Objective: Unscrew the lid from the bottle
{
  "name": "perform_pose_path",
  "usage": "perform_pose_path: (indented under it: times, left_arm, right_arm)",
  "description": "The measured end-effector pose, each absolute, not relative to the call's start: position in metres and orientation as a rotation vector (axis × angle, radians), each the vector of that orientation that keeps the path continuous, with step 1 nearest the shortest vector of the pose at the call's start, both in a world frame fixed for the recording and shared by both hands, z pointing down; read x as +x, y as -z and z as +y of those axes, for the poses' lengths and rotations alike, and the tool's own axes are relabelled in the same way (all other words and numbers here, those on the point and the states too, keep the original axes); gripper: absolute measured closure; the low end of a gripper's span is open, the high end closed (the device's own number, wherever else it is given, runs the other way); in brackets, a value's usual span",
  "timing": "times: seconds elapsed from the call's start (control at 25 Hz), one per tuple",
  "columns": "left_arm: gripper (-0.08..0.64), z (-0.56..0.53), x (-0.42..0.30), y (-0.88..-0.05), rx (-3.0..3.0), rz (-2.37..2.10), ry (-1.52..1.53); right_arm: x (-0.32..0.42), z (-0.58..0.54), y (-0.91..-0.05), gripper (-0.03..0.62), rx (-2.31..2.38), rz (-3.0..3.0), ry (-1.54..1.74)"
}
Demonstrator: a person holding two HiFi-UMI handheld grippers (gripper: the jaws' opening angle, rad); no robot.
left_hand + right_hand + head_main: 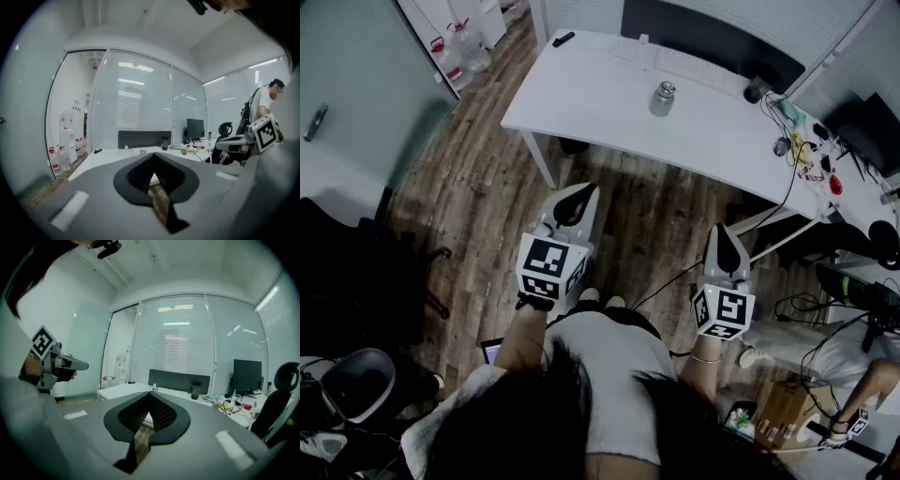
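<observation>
Bottle [662, 98], lid [665, 88] on, upright near the middle of the white surface [581, 94] and well apart from both my grippers. I hold my left gripper [578, 199] and right gripper [727, 242] close to my body over the wooden floor [487, 178]. My forearms reach forward and both grippers point toward the surface. Each gripper's jaws are fully closed, with nothing between them.

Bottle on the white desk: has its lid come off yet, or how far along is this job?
Nothing looks done: the bottle stands on the white desk, lid apparently on. Nothing is in hand: the left tongs and right tongs are shut, empty, above the floor short of the desk. Left: reach it, hold it, twist off the lid.
</observation>
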State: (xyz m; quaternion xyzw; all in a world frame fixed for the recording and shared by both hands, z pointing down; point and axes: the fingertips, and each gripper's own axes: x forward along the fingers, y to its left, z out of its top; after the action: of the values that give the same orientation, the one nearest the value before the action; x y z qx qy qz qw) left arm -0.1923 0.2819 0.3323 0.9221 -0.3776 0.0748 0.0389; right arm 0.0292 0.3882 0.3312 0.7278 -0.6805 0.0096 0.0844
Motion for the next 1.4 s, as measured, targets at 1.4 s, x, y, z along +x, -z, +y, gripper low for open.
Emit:
perform_pose_path:
  times: [1.4]
  left_arm:
    - [0.502,0.285,-0.155,-0.340,2.813,-1.162,-0.186]
  right_arm:
    - [0.056,0.382,-0.335,0.591,2.147,-2.151,-0.027]
